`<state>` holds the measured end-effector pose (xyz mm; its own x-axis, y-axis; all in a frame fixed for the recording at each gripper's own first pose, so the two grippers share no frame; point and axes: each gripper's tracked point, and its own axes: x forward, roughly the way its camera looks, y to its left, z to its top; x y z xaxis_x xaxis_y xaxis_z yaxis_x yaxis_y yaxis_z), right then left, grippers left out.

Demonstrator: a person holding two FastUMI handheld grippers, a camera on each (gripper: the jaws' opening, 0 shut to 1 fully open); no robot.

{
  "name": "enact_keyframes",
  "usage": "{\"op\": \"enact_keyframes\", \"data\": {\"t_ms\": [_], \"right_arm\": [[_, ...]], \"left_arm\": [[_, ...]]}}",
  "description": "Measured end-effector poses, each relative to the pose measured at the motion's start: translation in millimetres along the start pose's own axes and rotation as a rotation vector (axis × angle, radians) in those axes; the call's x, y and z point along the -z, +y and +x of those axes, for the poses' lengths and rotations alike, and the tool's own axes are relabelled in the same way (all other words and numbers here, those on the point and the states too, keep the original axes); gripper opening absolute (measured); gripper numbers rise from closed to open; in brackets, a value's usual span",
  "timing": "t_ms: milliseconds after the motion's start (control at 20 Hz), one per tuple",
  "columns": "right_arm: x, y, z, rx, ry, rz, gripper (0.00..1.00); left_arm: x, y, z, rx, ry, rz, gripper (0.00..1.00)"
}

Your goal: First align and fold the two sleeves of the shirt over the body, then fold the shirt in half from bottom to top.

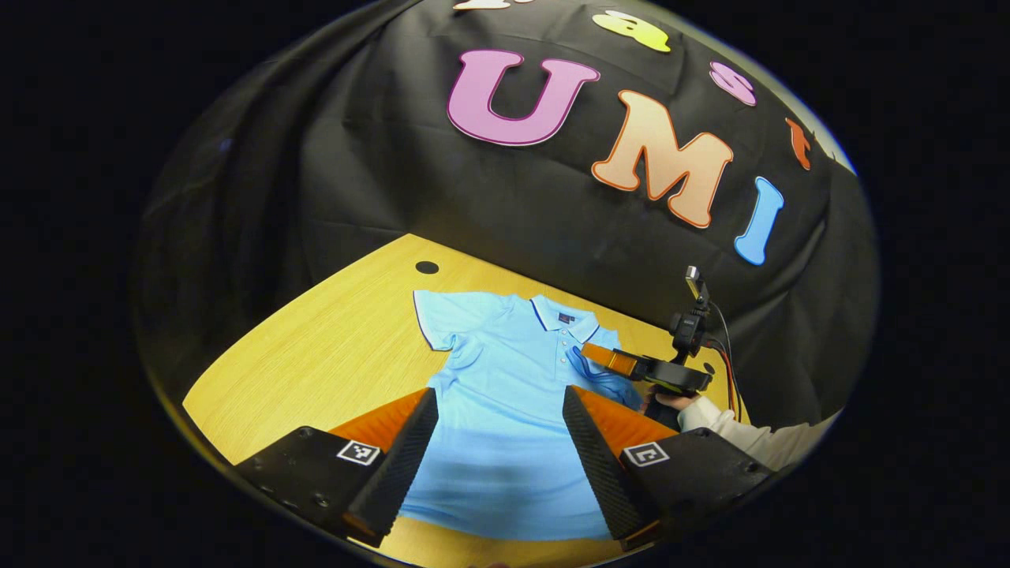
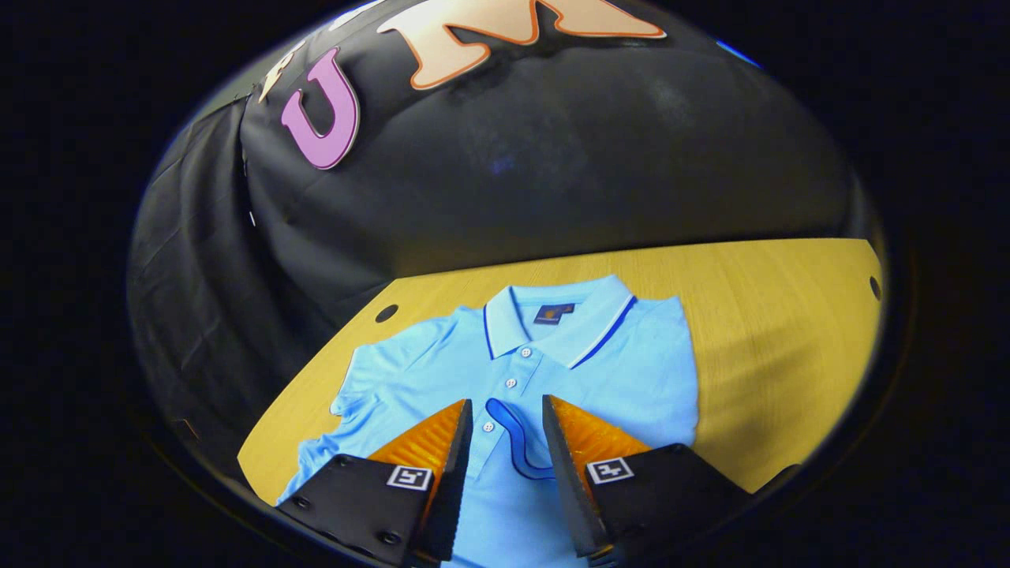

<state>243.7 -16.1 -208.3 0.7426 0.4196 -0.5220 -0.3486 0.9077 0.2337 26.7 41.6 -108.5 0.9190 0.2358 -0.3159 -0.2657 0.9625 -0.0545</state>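
Observation:
A light blue polo shirt (image 1: 505, 442) lies face up on the yellow wooden table (image 1: 331, 355), collar toward the booth wall. Its sleeve on the left (image 1: 446, 315) is spread flat. The other sleeve (image 1: 604, 380) is folded onto the chest. My left gripper (image 1: 499, 394) hovers open over the shirt's lower body, holding nothing. In the right gripper view the folded sleeve's dark-trimmed cuff (image 2: 517, 442) lies on the shirt (image 2: 631, 355) between the fingers of my open right gripper (image 2: 506, 402), just below the button placket. The right gripper (image 1: 590, 353) also appears in the left gripper view, above the folded sleeve.
A hand in a white sleeve (image 1: 742, 434) holds the right gripper at the table's right side. Small dark holes (image 1: 427, 267) (image 2: 874, 286) mark the tabletop. Bare wood (image 2: 789, 339) stretches beside the shirt. The black booth wall hangs close behind the collar.

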Motion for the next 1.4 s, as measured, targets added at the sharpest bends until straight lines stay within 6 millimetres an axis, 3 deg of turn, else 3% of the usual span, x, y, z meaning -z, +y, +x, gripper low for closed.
{"op": "enact_keyframes", "data": {"t_ms": [100, 200, 350, 400, 500, 600, 650, 850, 900, 950, 1100, 1150, 1250, 1300, 1400], "right_arm": [[7.4, 7.9, -2.5, -0.02, 0.016, -0.008, 0.6], [6.4, 13.4, -12.2, -0.021, 0.02, -0.022, 0.97], [2.2, 17.8, -31.2, -0.006, -0.006, -0.043, 0.93], [2.1, 19.2, -40.6, 0.0, -0.006, -0.039, 0.98], [3.8, 18.1, -61.2, 0.019, -0.01, -0.045, 0.98], [3.5, 13.7, -88.6, 0.049, -0.027, -0.059, 0.93], [3.9, 9.5, -103.4, 0.072, -0.038, -0.068, 0.98], [15.3, -5.9, -168.4, 0.163, -0.057, -0.072, 0.94], [16.0, -10.4, -182.4, 0.192, -0.062, -0.068, 0.98], [20.8, -15.0, -196.6, 0.221, -0.064, -0.056, 0.94], [23.2, -26.5, -231.7, 0.304, -0.081, -0.005, 0.98], [24.0, -30.8, -241.5, 0.332, -0.09, 0.009, 0.93], [26.5, -41.5, -259.8, 0.387, -0.101, 0.015, 0.93], [29.2, -45.3, -267.2, 0.407, -0.095, 0.012, 0.98], [33.1, -51.1, -281.2, 0.438, -0.087, 0.008, 0.93]], "left_arm": [[-5.4, 7.5, 10.5, 0.006, -0.007, 0.021, 0.95], [-13.6, 14.8, 25.9, 0.015, -0.013, 0.033, 0.95], [-24.3, 26.8, 53.0, 0.025, -0.017, 0.076, 0.95], [-27.6, 33.1, 64.6, 0.018, -0.014, 0.095, 0.95], [-35.5, 41.9, 88.6, 0.012, -0.003, 0.112, 0.96], [-43.6, 46.9, 110.5, 0.018, -0.003, 0.128, 0.95], [-48.7, 54.2, 121.5, 0.013, -0.004, 0.142, 0.95], [-60.8, 80.8, 176.8, -0.029, 0.004, 0.151, 0.95], [-60.7, 87.1, 191.3, -0.038, 0.017, 0.144, 0.95], [-58.3, 93.6, 202.8, -0.048, 0.03, 0.139, 0.95], [-48.5, 118.3, 236.3, -0.089, 0.068, 0.169, 0.95], [-41.4, 123.8, 243.6, -0.102, 0.097, 0.178, 0.95], [-32.0, 129.8, 255.4, -0.111, 0.134, 0.194, 0.95], [-28.8, 133.4, 261.4, -0.117, 0.149, 0.207, 0.95], [-22.7, 138.0, 271.0, -0.111, 0.173, 0.232, 0.94]]}}
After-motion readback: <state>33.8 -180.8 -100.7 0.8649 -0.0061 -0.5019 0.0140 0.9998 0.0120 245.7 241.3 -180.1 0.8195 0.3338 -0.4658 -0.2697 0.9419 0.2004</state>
